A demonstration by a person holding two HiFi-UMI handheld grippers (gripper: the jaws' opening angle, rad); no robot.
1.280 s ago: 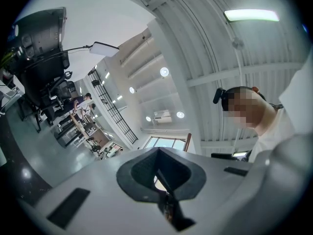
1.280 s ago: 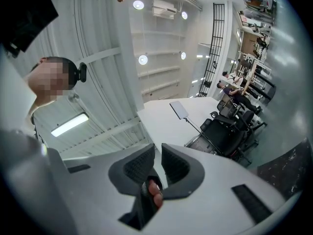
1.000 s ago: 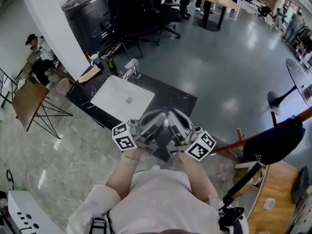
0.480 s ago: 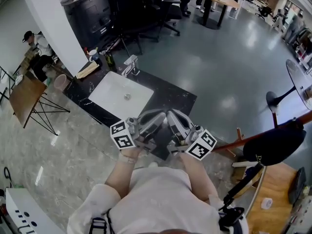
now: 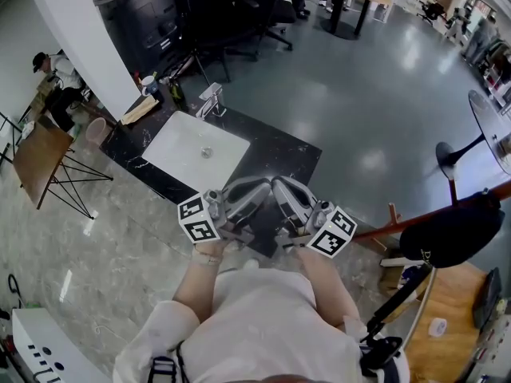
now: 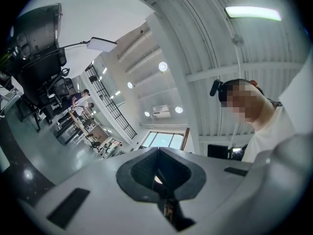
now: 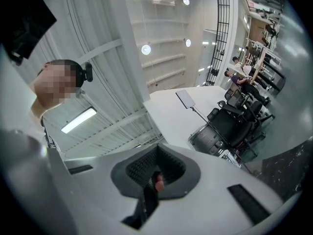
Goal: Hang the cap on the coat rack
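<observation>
The left gripper [image 5: 257, 188] and right gripper [image 5: 284, 188] sit side by side, each with its jaws pressed together on nothing. Well off to the right gripper's right, the cap [image 5: 453, 231] hangs on the coat rack's [image 5: 382, 231] slanted wooden arm. It is black and rounded, its length following that arm; its brim direction is unclear.

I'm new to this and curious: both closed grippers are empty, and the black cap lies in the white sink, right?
Not quite. The head view shows the black cap on the wooden coat rack at the right, not in the white sink. The rest holds: the left gripper and right gripper are closed and empty.
</observation>
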